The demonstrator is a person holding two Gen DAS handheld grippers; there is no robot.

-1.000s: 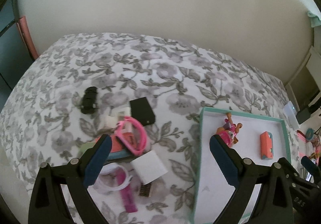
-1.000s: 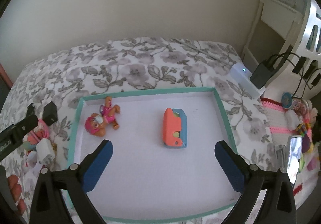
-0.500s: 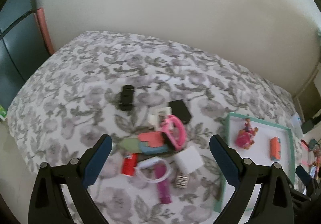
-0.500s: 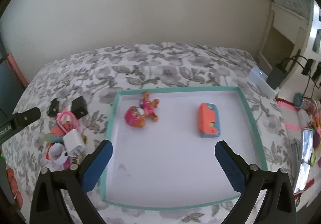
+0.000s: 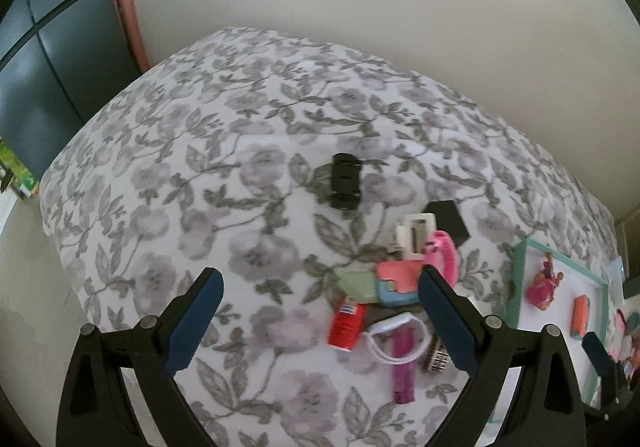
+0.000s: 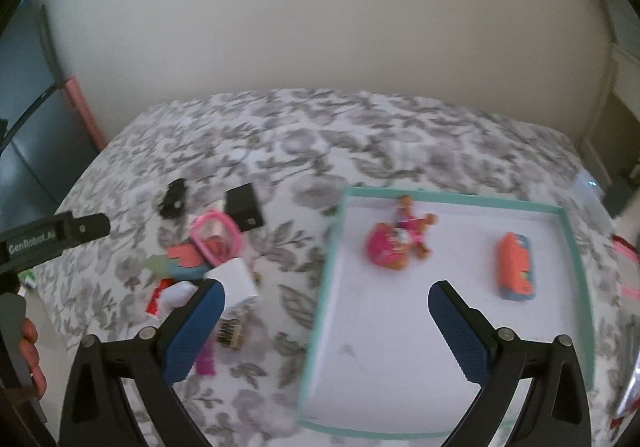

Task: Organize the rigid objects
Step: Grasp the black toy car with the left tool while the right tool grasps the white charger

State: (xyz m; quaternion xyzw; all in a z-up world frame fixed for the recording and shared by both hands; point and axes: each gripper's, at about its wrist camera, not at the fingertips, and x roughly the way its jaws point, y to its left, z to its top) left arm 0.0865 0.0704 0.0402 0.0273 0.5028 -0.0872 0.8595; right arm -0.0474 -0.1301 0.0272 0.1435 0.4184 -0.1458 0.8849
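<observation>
A teal-rimmed white tray lies on the flowered bed and holds a pink doll toy and an orange-and-blue case. To its left lies a pile of small things: a black toy car, a black box, a pink ring, a coral-and-blue case, a red can, a white bracelet, a purple strip. My left gripper is open and empty above the bed, left of the pile. My right gripper is open and empty above the tray's left edge.
The bed has a grey flowered cover and drops off at the left. A dark cabinet stands at far left. A white charger block and a small comb-like piece lie in the pile. Cluttered shelves stand at the far right.
Both grippers have pulled back and swung left. The pile has shifted to the right in the left wrist view, and the tray has moved right in the right wrist view. Both stay open.
</observation>
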